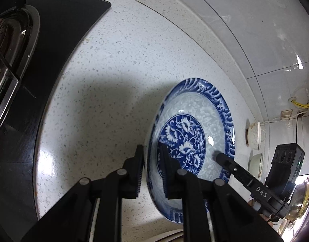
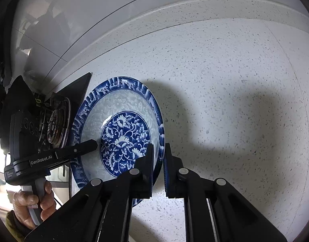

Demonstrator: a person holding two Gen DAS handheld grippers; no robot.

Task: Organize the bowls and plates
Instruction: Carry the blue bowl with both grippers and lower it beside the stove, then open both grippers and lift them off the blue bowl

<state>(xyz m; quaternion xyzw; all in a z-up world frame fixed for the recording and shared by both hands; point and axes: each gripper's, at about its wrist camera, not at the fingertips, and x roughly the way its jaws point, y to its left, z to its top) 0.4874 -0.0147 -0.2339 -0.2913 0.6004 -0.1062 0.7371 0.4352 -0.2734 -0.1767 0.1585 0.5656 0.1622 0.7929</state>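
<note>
A blue and white floral plate (image 1: 196,125) is held on edge above a speckled white countertop (image 1: 106,92). My left gripper (image 1: 152,161) is shut on the plate's rim, one finger on each face. In the right wrist view the same plate (image 2: 122,129) shows, and my right gripper (image 2: 159,161) is shut on its opposite rim. Each view shows the other gripper's finger against the plate's inner face: the right gripper (image 1: 221,157) and the left gripper (image 2: 90,144).
A black stove top (image 1: 53,40) with a burner (image 2: 57,127) lies at the left. A white tiled wall (image 1: 245,20) runs behind the counter. Two white bowls (image 1: 254,135) and a metal bowl (image 1: 299,199) sit at the far right.
</note>
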